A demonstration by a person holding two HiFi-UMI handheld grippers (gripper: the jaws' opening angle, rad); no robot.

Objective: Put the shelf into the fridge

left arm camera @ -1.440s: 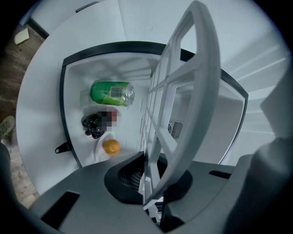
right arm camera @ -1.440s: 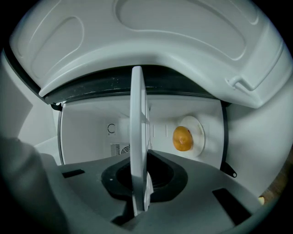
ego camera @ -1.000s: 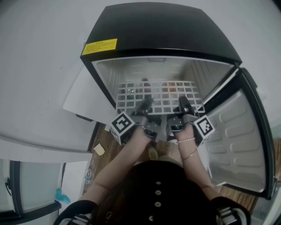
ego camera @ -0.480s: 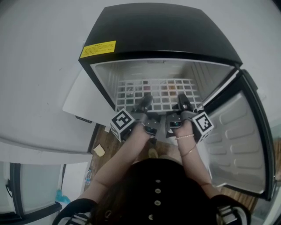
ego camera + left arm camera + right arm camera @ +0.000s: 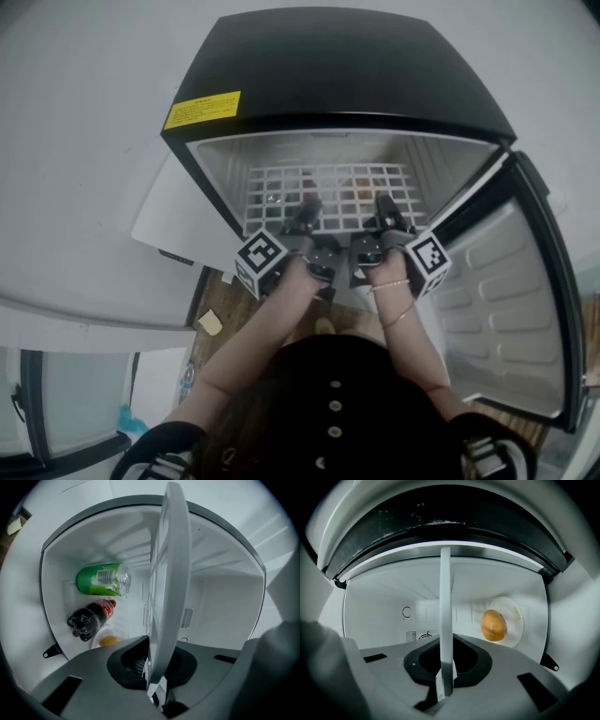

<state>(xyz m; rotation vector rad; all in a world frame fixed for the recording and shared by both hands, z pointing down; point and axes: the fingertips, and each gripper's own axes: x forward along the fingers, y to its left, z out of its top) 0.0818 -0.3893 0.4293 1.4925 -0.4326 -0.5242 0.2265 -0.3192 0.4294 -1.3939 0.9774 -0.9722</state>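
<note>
Sliding the shelf [image 5: 330,192] further into the fridge [image 5: 347,66], toward the fridge's back wall, leaving less of the white grid out past the fridge's front opening. Advancing the left gripper [image 5: 307,208] and the right gripper [image 5: 382,206], each clamped on the shelf's near edge, closer in to the fridge's opening.

Items [image 5: 362,195] beneath the shelf [image 5: 272,214] are indistinct.

On the fridge [image 5: 347,66] bottom [image 5: 56,602] lie a green bottle [image 5: 101,579], a cola bottle [image 5: 89,618] and, further right, a plate [image 5: 516,613] (something round and orange [image 5: 493,625] on it).
</note>
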